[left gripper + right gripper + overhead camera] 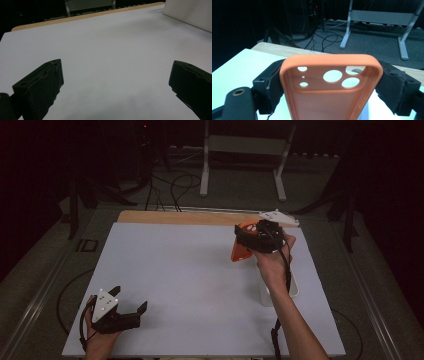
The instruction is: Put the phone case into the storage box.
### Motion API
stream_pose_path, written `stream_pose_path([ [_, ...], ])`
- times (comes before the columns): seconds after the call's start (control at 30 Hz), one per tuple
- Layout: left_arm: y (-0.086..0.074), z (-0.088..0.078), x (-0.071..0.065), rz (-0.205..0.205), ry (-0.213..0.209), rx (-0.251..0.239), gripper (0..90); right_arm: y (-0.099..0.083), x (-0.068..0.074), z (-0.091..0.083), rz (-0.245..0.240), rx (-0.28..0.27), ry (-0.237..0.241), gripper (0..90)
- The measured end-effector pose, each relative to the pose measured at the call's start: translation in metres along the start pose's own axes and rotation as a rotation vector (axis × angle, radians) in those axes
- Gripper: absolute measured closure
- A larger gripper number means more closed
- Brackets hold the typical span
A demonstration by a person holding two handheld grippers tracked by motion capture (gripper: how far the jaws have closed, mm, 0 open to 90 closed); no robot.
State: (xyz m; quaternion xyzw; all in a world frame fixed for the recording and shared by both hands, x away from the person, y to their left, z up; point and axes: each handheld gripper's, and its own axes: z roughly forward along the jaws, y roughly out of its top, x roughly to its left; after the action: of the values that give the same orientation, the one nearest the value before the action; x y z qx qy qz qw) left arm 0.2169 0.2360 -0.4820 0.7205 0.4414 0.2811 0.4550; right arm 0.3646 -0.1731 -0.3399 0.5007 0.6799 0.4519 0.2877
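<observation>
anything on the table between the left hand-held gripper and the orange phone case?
Nothing: in the high view, bare white table separates the left hand-held gripper from the phone case.

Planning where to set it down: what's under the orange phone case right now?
The phone case is clamped in the right gripper, raised over the white table. A white box sits nearer the person, mostly covered by the forearm; its contents cannot be seen.
</observation>
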Motion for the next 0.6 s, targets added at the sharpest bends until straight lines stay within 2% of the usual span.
stream_pose_path([
  [0.6,0.000,0.000,0.000,-0.004,0.001,-0.001,0.6,0.008,-0.013,0.004,0.006,0.000,-0.043,16.1],
])
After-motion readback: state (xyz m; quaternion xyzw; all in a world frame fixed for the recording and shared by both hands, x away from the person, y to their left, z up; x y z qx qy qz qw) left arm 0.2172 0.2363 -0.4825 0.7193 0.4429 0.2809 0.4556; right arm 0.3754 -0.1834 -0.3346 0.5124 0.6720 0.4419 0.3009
